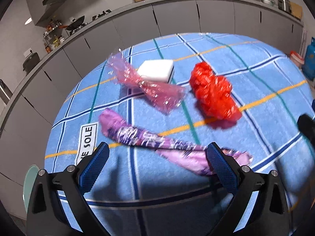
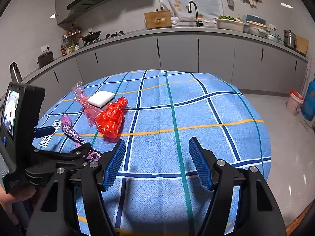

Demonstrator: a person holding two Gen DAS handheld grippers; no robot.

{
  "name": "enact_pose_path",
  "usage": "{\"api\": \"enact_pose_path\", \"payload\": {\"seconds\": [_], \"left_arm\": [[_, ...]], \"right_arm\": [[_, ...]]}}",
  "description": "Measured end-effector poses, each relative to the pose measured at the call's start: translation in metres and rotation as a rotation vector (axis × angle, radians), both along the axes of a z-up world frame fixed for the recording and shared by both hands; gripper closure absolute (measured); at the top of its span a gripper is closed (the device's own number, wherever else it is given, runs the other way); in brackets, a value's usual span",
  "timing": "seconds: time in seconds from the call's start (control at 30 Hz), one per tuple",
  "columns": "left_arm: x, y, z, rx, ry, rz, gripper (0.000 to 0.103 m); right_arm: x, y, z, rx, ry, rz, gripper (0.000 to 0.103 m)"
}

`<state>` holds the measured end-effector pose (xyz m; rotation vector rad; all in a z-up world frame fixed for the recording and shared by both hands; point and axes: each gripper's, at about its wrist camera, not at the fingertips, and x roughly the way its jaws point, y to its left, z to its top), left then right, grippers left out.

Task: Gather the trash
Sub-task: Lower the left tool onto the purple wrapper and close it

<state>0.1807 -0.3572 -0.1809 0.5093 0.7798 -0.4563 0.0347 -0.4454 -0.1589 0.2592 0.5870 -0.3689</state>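
- over the purple wrapper (image 1: 157, 143), left gripper (image 1: 157, 153) gapes wide, holding nothing
- should straddle its narrow middle, then pinch
- right gripper (image 2: 157, 155) spread, idle

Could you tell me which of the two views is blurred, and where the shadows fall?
Left wrist view: motion-smeared, so the purple wrapper, pink plastic bag and red plastic bag look streaky; the left gripper casts a shadow on the tablecloth. Right wrist view: sharp; fisheye bends the counter, with shadow under the right gripper.
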Motion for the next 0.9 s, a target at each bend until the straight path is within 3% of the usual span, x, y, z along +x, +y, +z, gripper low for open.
{"api": "enact_pose_path", "payload": {"seconds": [0.13,0.4,0.63,0.77,0.83,0.9], "left_arm": [[0.007,0.021,0.0,0.013,0.002,0.029,0.005],[0.021,0.031,0.02,-0.116,0.024,0.111,0.005],[0.029,0.002,-0.001,-0.04,0.062,0.111,0.005],[0.029,0.009,-0.002,-0.047,0.094,0.084,0.006],[0.03,0.02,-0.002,-0.044,0.1,0.081,0.022],[0.031,0.028,-0.003,-0.064,0.124,0.069,0.028]], "right_arm": [[0.002,0.005,0.002,0.002,-0.003,0.009,0.036],[0.007,0.016,0.002,-0.004,-0.004,0.026,0.036],[0.004,0.012,0.0,0.001,0.002,0.015,0.036],[0.006,0.011,0.001,0.002,0.003,0.014,0.036],[0.008,0.011,0.005,0.0,-0.006,0.012,0.036],[0.011,0.013,0.006,-0.004,-0.005,0.014,0.036]]}}
